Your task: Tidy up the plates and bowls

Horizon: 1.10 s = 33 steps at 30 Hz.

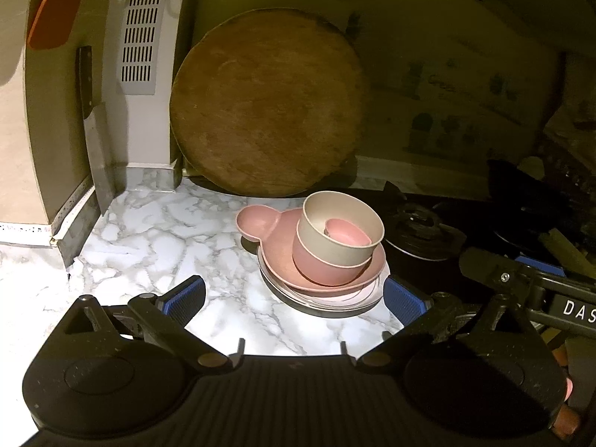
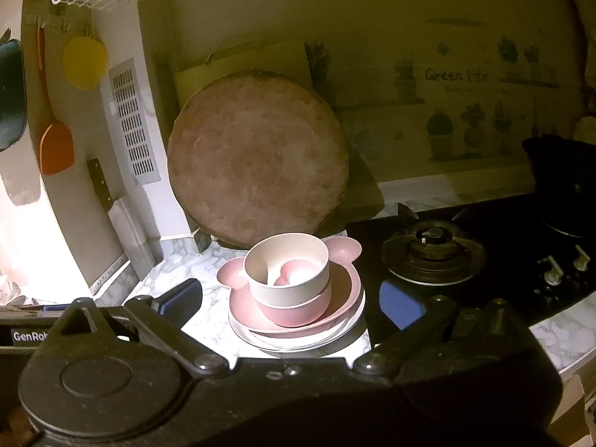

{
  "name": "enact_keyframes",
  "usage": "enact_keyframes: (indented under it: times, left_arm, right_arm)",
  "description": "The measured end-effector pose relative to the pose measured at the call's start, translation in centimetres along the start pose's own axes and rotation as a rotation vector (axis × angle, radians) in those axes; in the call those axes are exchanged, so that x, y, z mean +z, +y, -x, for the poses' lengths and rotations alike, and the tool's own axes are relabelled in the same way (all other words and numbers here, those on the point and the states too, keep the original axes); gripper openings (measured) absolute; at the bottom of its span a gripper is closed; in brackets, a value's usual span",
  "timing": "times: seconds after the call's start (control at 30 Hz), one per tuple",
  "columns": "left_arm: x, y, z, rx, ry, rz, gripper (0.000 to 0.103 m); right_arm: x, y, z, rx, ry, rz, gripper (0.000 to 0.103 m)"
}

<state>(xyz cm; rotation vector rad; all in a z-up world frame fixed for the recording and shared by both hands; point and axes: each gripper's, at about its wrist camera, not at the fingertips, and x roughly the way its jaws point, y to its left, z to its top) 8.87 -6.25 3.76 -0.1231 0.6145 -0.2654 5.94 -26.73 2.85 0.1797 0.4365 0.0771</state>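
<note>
We've got both tools hanging back from the stack, jaws spread wide and gripping nothing: left tool low in front, right tool just as open. The pile sits on the marble worktop right beside the stove burner. At the bottom, a pale flat plate; on it the pink eared plate; then a pink bowl, a cream bowl nested in that, and a small pink cup lying tilted inside. These look like light, stiff plastic-type ware to us, smooth and likely a bit slippery, so they should lift easily but could skate. The cream bowl leans, so we'd pinch its upright rim wall, one finger in, one out. The bottom plate looks harder to get under; it might be breakable, we can't tell
</note>
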Motion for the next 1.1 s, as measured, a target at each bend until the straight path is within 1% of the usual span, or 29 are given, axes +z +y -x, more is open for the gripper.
enact_keyframes:
  times: [0.47, 1.1]
  left_arm:
    - [-0.21, -0.21, 0.41, -0.011, 0.002, -0.003, 0.102]
    - [-0.05, 0.33, 0.55, -0.002, -0.004, 0.004, 0.102]
  right_arm:
    - [-0.19, 0.17, 0.76, -0.02, 0.0, 0.0, 0.102]
    - [-0.21, 0.31, 0.71, -0.016, 0.003, -0.01, 0.101]
